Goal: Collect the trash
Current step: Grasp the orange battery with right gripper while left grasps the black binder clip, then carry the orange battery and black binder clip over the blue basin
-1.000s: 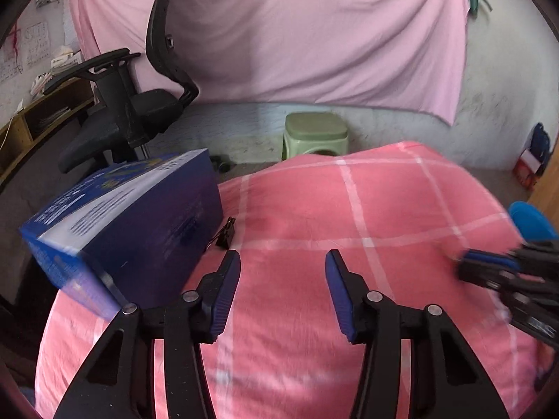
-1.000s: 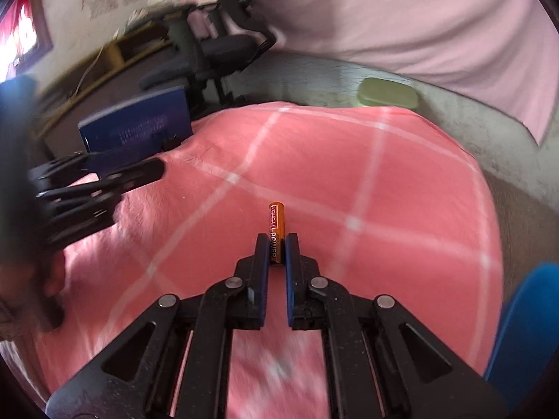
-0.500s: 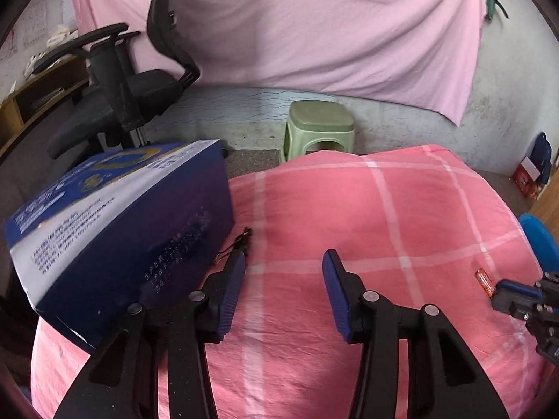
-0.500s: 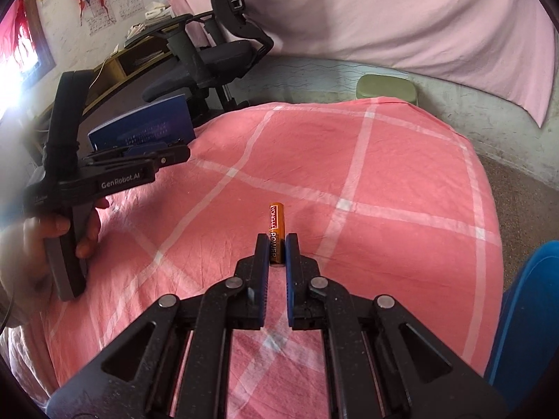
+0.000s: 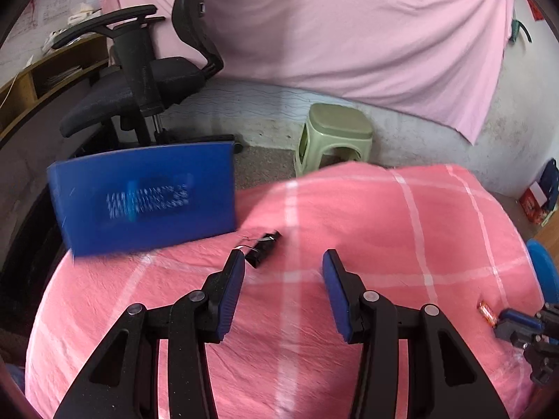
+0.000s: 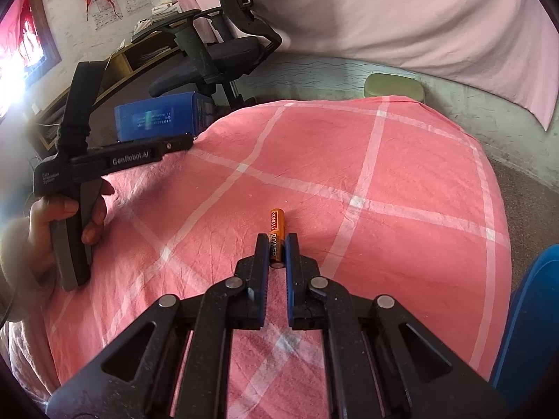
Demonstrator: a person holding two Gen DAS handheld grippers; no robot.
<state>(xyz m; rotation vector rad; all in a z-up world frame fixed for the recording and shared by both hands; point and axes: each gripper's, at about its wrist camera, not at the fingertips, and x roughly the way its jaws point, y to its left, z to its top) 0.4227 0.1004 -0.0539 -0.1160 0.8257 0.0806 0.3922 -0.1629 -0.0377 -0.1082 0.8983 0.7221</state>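
The right gripper (image 6: 277,249) clamps a smooth orange battery (image 6: 276,232) over the crumpled pink checked cloth (image 6: 384,174); gripped only at its near end, the slick cylinder could slip free. At far left, the left gripper (image 5: 283,272), jaws apart and empty, nears a small black binder clip (image 5: 263,253) beside the glossy blue box (image 5: 146,206).

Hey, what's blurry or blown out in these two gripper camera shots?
Left wrist view: the blue box is smeared, its print unreadable, while the black binder clip stays fairly sharp. Right wrist view: glare from the window washes out the left edge; the battery label reads clearly; both views bend at the edges.
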